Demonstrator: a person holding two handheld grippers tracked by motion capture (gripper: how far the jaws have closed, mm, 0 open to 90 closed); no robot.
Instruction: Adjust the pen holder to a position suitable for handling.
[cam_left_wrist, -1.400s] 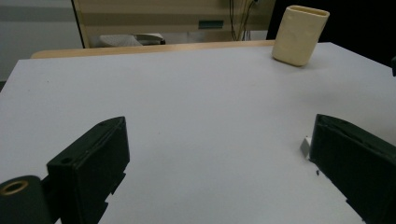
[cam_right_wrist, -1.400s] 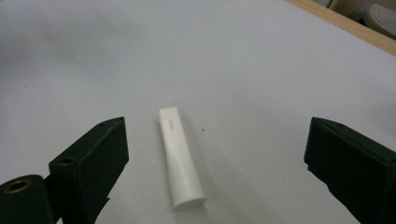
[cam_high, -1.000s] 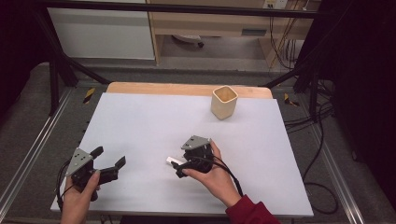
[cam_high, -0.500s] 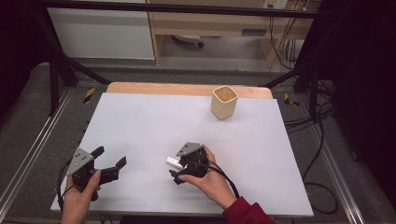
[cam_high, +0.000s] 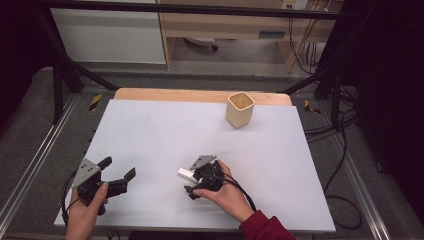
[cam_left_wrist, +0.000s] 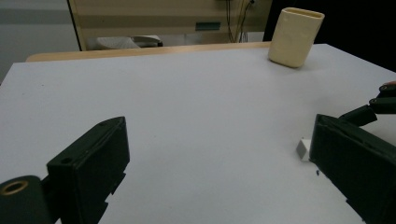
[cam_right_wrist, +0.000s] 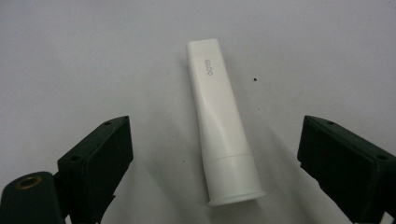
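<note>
A white tube (cam_right_wrist: 222, 126) with a flared cap lies flat on the white table (cam_high: 165, 130); one end of this tube (cam_high: 185, 173) pokes out from under my right gripper (cam_high: 189, 181) in the high view. My right gripper (cam_right_wrist: 215, 133) hangs just above it, jaws open on either side, pads clear of the tube. Those jaws have just been closing a little with the tube between them. My left gripper (cam_high: 119, 168) rests open and empty near the front left edge. In its own view the left gripper (cam_left_wrist: 219, 140) stands wide, and the tube's end (cam_left_wrist: 302, 149) peeks out beside the right jaw.
A cream square cup (cam_high: 240, 110) stands upright at the back of the table, right of centre, also visible as the cup (cam_left_wrist: 295, 37) from the left gripper. A wooden strip (cam_high: 200, 95) runs along the table's far edge. Cables hang at the right (cam_high: 335, 125).
My right gripper has sunk toward the table and sits lower over the white tube, slightly nearer the front edge. The left gripper has stayed put.
</note>
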